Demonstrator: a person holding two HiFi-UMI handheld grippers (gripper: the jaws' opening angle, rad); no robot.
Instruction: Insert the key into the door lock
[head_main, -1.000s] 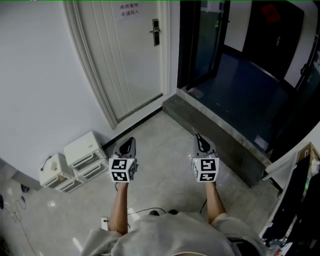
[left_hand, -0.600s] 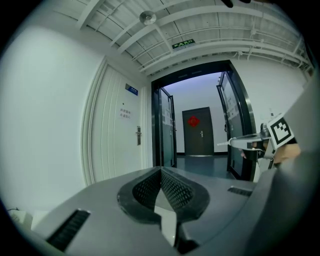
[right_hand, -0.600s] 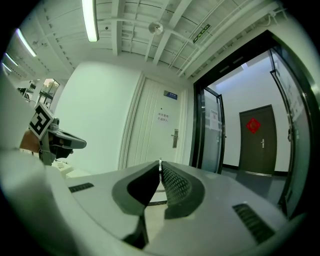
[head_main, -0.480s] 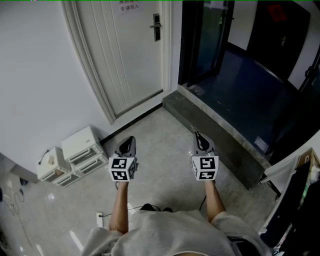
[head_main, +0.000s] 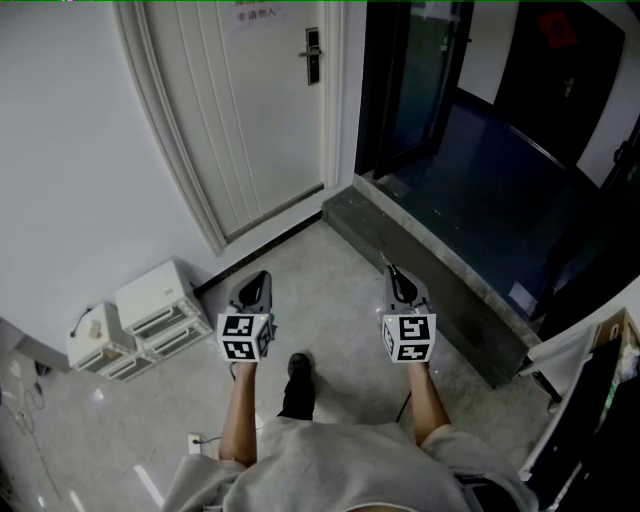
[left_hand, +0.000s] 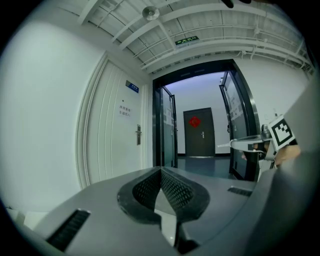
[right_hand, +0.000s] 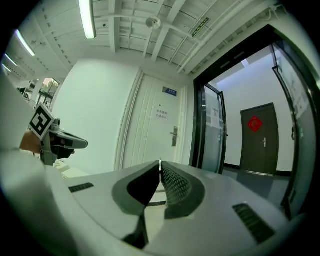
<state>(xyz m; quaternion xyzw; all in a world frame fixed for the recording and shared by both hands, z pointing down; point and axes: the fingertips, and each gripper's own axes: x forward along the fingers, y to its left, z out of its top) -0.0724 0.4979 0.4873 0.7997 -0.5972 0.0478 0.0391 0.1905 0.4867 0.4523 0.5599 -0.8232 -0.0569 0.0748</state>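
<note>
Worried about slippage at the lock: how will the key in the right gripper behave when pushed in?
The key shows only as a thin metal sliver pinched at the right gripper's tips, so it is probably stiff and light. Held by so little, it may pivot or slip back when pressed against the lock.

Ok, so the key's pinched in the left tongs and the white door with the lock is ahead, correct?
Not quite: the key is pinched in the right tongs, as the right gripper view shows; the left tongs are shut on nothing. The white door with the lock is ahead.
</note>
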